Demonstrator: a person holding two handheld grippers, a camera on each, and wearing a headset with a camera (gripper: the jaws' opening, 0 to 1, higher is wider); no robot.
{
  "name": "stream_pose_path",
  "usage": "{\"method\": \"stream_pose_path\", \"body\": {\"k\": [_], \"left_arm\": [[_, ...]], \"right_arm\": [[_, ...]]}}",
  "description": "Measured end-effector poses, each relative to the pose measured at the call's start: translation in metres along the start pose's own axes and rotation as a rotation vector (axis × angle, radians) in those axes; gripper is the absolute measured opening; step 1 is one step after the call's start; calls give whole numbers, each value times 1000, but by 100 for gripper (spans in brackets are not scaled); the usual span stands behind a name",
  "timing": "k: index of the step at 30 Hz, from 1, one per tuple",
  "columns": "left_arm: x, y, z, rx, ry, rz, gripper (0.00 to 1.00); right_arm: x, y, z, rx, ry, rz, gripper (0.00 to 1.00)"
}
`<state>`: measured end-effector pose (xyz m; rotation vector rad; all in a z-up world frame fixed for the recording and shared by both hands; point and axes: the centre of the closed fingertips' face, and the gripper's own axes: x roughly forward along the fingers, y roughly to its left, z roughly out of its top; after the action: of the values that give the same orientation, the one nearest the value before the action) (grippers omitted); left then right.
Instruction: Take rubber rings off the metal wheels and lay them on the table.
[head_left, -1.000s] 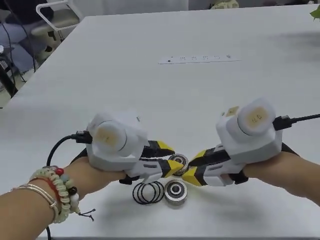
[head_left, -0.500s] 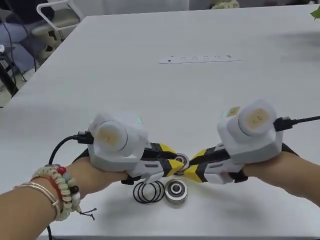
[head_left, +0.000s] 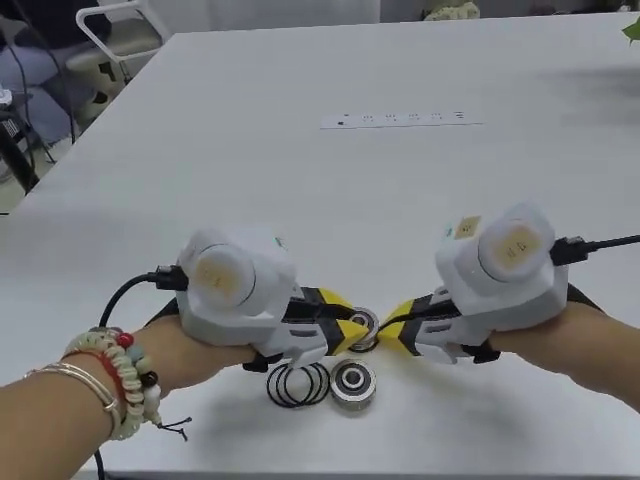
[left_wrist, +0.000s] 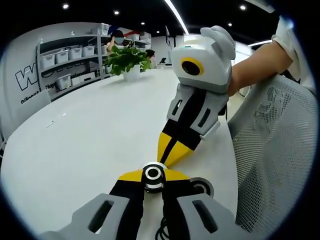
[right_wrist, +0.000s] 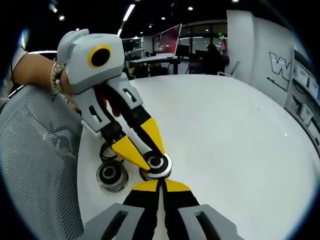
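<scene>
My left gripper (head_left: 350, 326) (left_wrist: 150, 177) is shut on a small metal wheel (head_left: 361, 323) (left_wrist: 153, 173) (right_wrist: 158, 165), held just above the table's near edge. My right gripper (head_left: 386, 335) (right_wrist: 161, 186) faces it with its jaws shut, and its tips (left_wrist: 169, 157) almost touch the wheel's rim. I cannot see a ring between them. A second metal wheel (head_left: 352, 382) (right_wrist: 111, 175) (left_wrist: 200, 186) lies flat on the table below the grippers. Several thin black rubber rings (head_left: 297, 384) (right_wrist: 107, 150) lie overlapped to its left.
The white table (head_left: 400, 200) stretches far ahead, with a flat socket strip (head_left: 400, 119) set in its middle. A white chair (head_left: 110, 40) stands past the far left corner. A grey mesh chair back (left_wrist: 270, 150) (right_wrist: 35, 150) is close behind the near edge.
The right gripper has drawn slightly right and up, away from the held wheel. The left gripper has hardly moved with its wheel. The loose wheel and rings have stayed put.
</scene>
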<state>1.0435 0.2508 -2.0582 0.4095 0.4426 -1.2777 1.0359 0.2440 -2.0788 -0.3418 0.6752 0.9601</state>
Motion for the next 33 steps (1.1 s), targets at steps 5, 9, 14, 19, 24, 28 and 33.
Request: {"method": "stream_pose_path", "body": {"k": [5,9,14,19,24,28,33], "left_arm": [[0,0,0,6,2,0,8],[0,0,0,9,3,0,8],[0,0,0,15,3,1,8],[0,0,0,14,4,2,8],[0,0,0,12,-3,3,8],[0,0,0,10,-6,3,8],[0,0,0,6,-12,3,8]], "right_arm": [[-1,-2,-1,69,-2,2,0],[-2,-3,-2,163,-3,9,0],[-4,-6,0,208,-15,7,0],[-9,-11,13,299,-89,13,0],[-9,-8,13,301,-74,13,0],[-8,-7,14,282,-68,5,0],[-9,-6,15,300,-71,10,0]]}}
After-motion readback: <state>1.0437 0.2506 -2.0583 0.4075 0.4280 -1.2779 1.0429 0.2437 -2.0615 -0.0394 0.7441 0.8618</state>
